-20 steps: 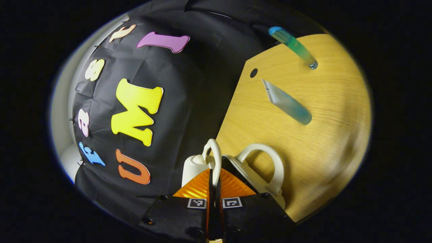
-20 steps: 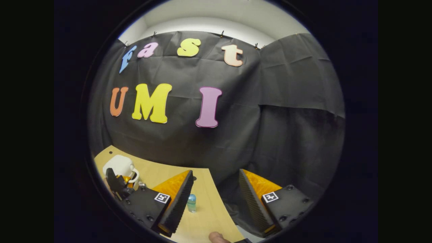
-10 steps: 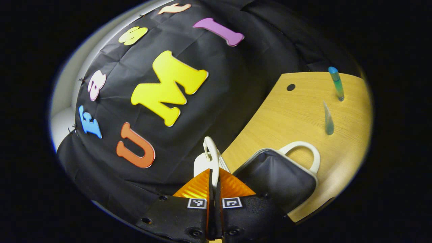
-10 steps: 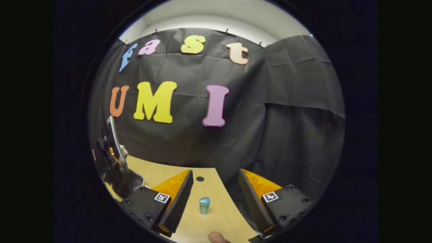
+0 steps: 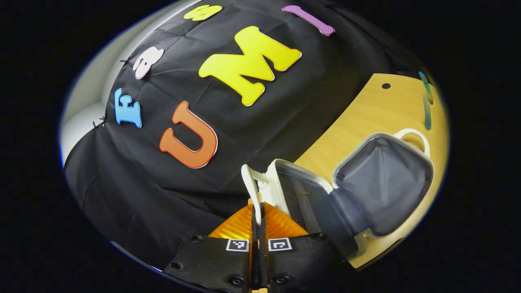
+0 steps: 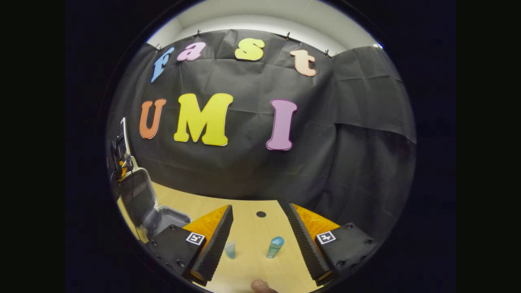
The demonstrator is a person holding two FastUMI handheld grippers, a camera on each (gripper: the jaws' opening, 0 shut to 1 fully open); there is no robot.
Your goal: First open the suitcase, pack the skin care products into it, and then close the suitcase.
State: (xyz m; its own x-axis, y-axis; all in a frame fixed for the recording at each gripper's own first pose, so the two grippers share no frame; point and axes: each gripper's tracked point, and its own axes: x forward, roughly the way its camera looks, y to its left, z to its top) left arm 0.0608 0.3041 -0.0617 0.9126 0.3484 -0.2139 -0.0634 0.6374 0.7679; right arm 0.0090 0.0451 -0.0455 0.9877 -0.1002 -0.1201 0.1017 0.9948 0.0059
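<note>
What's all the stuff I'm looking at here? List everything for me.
Suitcase: one, white shell with dark grey lining, open on the table's left part, lid raised.
Tubes: two, blue-green; one with a rounded cap, one flat-ended, standing on the table ahead of the right tool.
Table: one, light wood, with a small dark hole.
Cloth wall: black, behind the table.
Left tool: shut on the lid's white handle.
Right tool: open, above the table.
</note>
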